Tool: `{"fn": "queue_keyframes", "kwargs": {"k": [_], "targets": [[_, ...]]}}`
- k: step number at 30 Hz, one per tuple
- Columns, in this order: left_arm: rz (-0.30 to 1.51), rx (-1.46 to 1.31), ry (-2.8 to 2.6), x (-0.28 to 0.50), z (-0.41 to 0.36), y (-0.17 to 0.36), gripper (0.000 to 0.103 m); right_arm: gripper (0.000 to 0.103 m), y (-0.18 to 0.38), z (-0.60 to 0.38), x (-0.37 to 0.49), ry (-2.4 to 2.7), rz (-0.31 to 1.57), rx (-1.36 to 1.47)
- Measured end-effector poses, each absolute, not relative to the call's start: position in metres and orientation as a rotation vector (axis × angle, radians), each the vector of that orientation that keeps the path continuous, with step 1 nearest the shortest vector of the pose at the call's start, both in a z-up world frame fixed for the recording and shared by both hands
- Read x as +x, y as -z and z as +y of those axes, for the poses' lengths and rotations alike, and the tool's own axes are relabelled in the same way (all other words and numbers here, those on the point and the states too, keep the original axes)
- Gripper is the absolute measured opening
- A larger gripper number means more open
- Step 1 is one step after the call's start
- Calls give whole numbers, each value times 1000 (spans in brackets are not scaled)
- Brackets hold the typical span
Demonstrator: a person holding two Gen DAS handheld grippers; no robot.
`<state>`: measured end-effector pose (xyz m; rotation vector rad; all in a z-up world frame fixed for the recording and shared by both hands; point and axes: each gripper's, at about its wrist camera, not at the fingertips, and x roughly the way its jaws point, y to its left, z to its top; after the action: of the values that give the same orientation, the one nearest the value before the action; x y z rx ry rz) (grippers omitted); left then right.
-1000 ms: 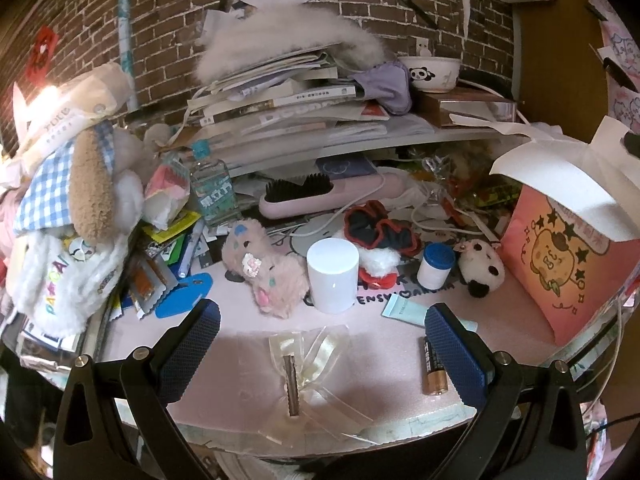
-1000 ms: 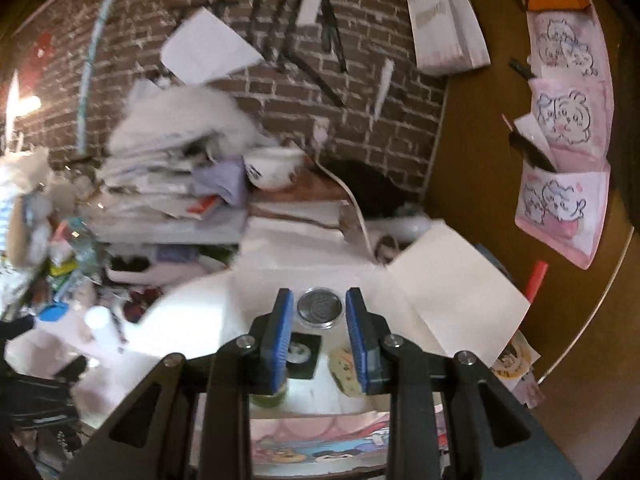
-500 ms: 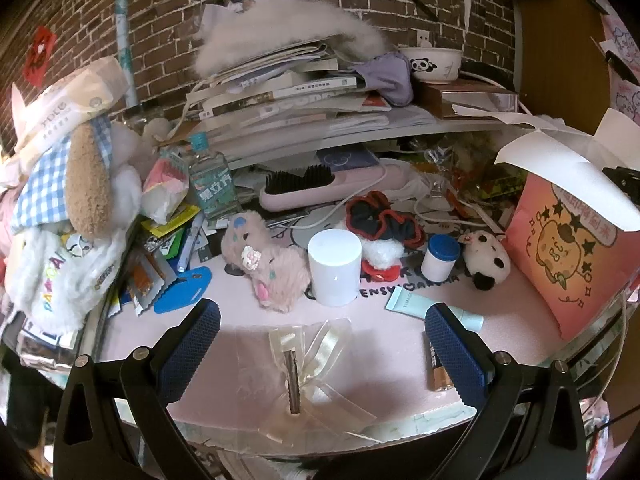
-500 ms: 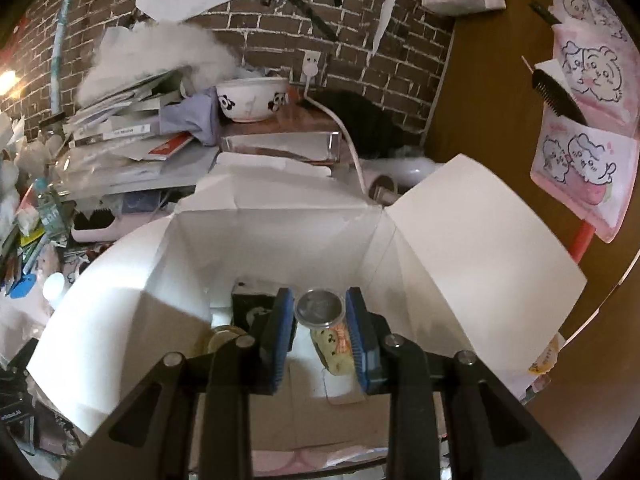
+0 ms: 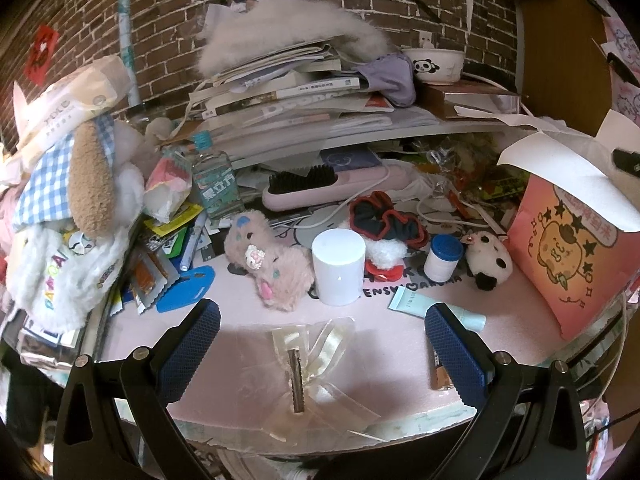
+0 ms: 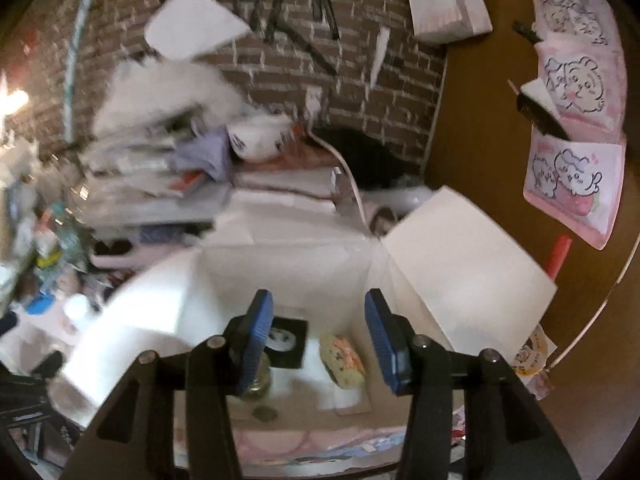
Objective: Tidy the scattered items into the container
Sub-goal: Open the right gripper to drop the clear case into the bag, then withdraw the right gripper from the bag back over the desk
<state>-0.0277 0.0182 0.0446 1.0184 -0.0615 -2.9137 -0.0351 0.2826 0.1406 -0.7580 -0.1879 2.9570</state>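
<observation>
Along the counter's [image 5: 224, 344] near edge the left tongs [image 5: 320, 340] hang spread wide and empty, straddling a ribbon bow hair clip [image 5: 298, 364] whose metal bar runs straight away from them, a battery [image 5: 439, 372] by the right pad; further right, the right tongs [image 6: 319, 338] gape empty over the open box [image 6: 460, 280], so the left is nearer

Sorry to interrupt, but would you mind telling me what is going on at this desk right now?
A person is tidying a cluttered pink desk with two handheld grippers. The right gripper hangs open and empty over the open white box, which already holds a few small items. The left gripper is open above the desk's front edge, with a ribbon bow hair clip lying between its fingers, not gripped. A battery, white cylinder and pink plush remain out.
</observation>
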Motion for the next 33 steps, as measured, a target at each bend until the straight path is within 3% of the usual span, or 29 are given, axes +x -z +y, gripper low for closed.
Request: {"fn": "queue_keyframes", "kwargs": {"k": [10,33], "targets": [[-35,1021,2915,-24,9,-41,103,45,-148,260,34,-3292,-84,-640],[44,1081,2923,-15,-35,-16,102,45,-37,183,45,-3457,-227,-1110]]}}
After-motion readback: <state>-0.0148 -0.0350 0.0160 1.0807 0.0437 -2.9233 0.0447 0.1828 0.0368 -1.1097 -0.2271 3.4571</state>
